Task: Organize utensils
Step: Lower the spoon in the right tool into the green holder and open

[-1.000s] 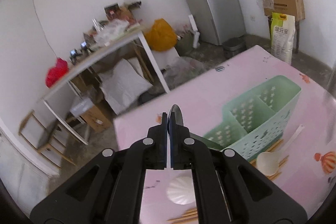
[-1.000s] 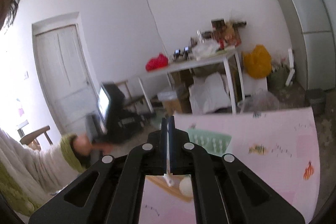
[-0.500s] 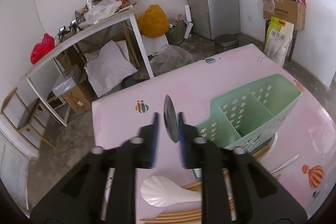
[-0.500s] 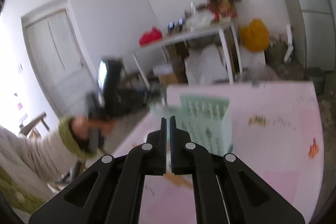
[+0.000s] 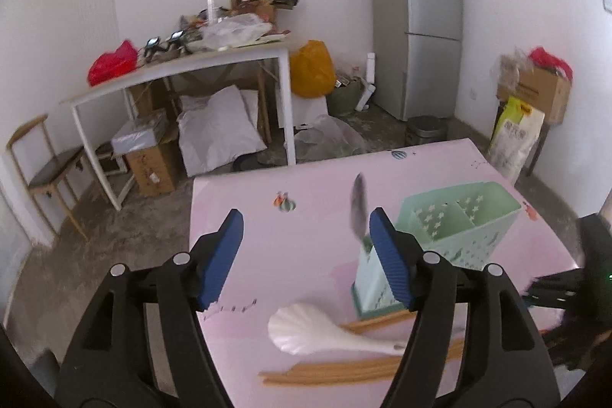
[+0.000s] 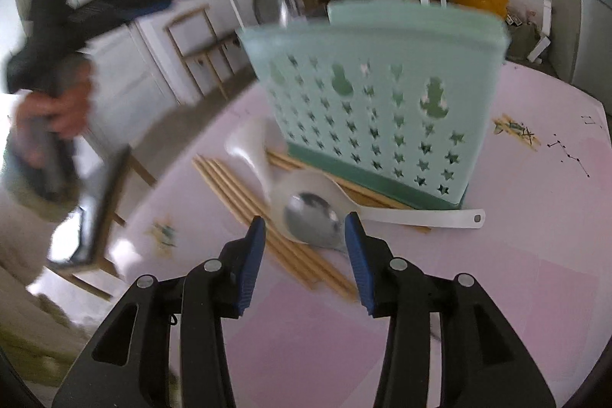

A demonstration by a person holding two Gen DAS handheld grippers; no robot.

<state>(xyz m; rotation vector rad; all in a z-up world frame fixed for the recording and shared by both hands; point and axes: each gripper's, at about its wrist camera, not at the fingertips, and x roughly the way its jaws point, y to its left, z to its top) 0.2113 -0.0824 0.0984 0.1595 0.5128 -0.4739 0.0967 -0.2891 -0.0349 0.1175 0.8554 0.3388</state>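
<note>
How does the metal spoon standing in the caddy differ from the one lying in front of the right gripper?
The spoon in the green caddy stands near upright, bowl up above the rim; the spoon on the table lies flat, resting in a white ladle. The first is clear of both grippers; the second sits just ahead of the open right gripper. Both are shiny metal.

The left gripper [image 5: 302,257], clamped a second ago on a metal spoon [image 5: 358,207], now stands wide open, and the spoon sits upright in the end compartment of the green caddy [image 5: 459,217] (bowl up, blurred). The right gripper [image 6: 304,251], pressed shut before and held high, has opened and dropped low over the pink table [image 6: 535,255], its jaws flanking a steel spoon [image 6: 313,220] by the caddy's base.
</note>
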